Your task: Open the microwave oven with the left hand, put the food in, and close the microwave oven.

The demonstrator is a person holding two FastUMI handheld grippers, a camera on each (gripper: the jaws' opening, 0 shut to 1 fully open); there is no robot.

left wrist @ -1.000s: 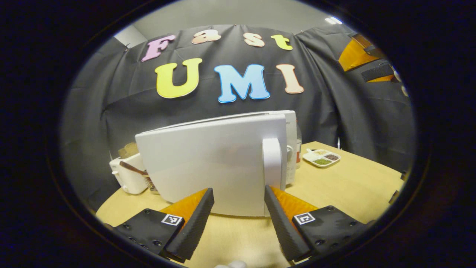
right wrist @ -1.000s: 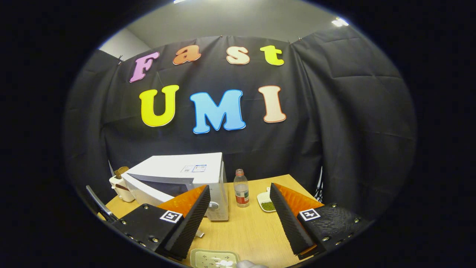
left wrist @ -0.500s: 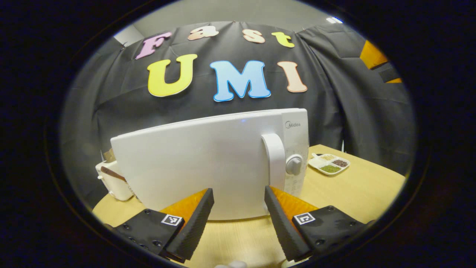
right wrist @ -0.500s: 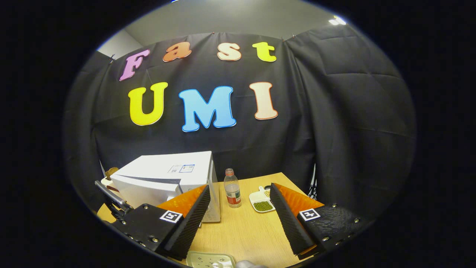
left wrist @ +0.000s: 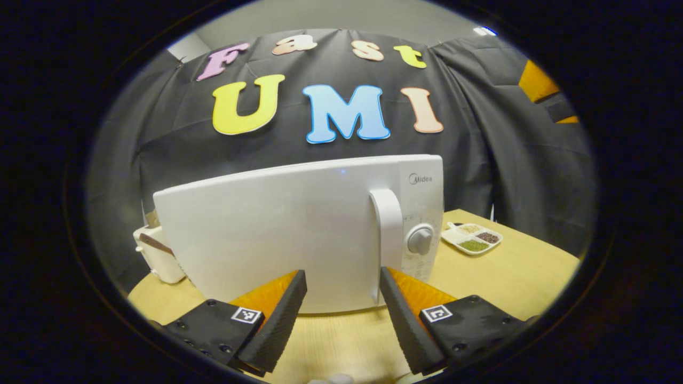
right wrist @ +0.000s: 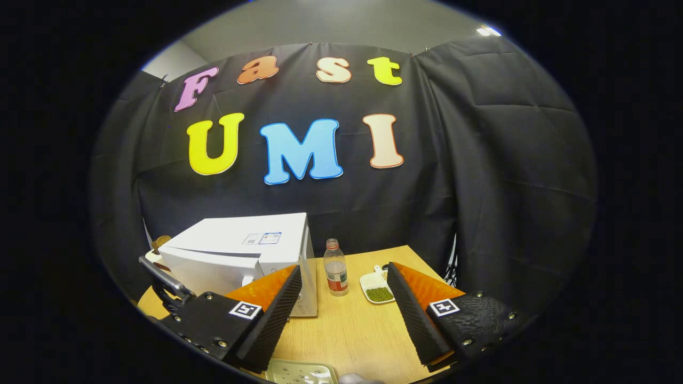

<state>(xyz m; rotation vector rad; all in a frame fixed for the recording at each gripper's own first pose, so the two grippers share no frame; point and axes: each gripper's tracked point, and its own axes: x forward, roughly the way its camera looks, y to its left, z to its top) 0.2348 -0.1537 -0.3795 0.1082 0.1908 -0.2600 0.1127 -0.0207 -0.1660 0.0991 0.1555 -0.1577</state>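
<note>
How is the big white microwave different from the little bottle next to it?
The boxy white microwave oven is much bigger and wider than the small clear plastic bottle. The microwave is solid white; the bottle is see-through with a red label. The microwave sits low and broad; the bottle stands tall and thin. Both rest on the light wooden table.

White microwave oven [left wrist: 299, 234] stands on the table [left wrist: 512, 277], door shut, upright handle [left wrist: 388, 234] beside its dial [left wrist: 420, 240].
</note>
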